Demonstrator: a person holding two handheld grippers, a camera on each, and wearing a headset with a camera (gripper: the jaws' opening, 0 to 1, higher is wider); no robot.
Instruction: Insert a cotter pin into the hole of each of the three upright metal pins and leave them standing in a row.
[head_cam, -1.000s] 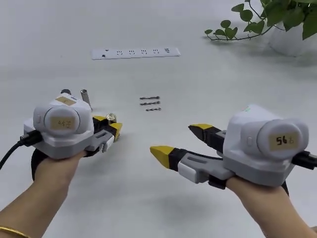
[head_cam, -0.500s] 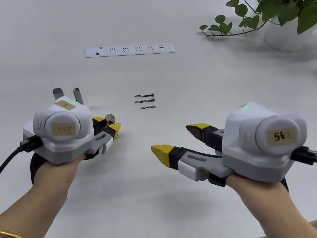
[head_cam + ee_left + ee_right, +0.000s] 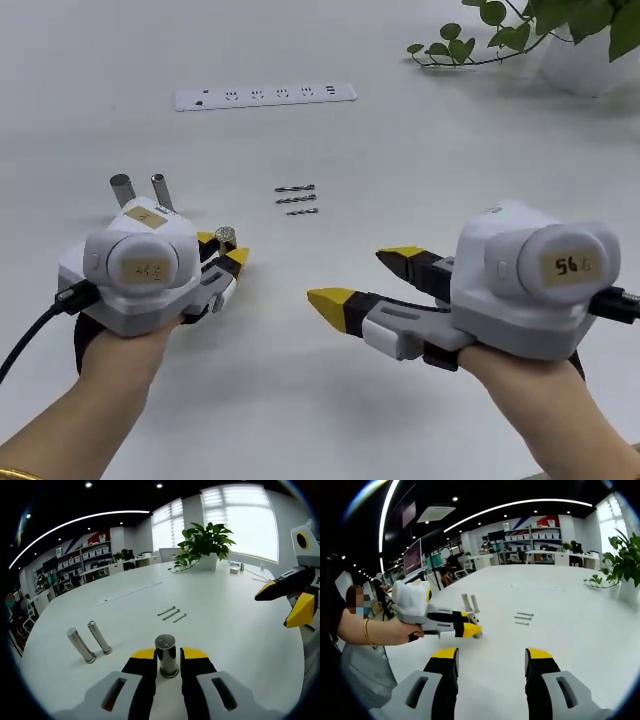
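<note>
White table (image 3: 450,170), cotter pins (image 3: 296,199), power strip (image 3: 265,95), potted plant (image 3: 205,542), office shelves (image 3: 540,535)

Upright metal pins (image 3: 123,188), cotter pins (image 3: 296,199) seemingly flat

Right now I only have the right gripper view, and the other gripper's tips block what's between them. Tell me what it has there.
Observer: The left gripper has a metal pin standing upright between its jaws, which sit close against both sides of it.
Operator: Check that pin for a cotter pin.
Observer: None shows in it from the left gripper view. All three cotter pins lie side by side on the table, ahead of the pin.
Operator: Say what lies past them.
Observer: A white power strip lies flat, farther back on the table.
</note>
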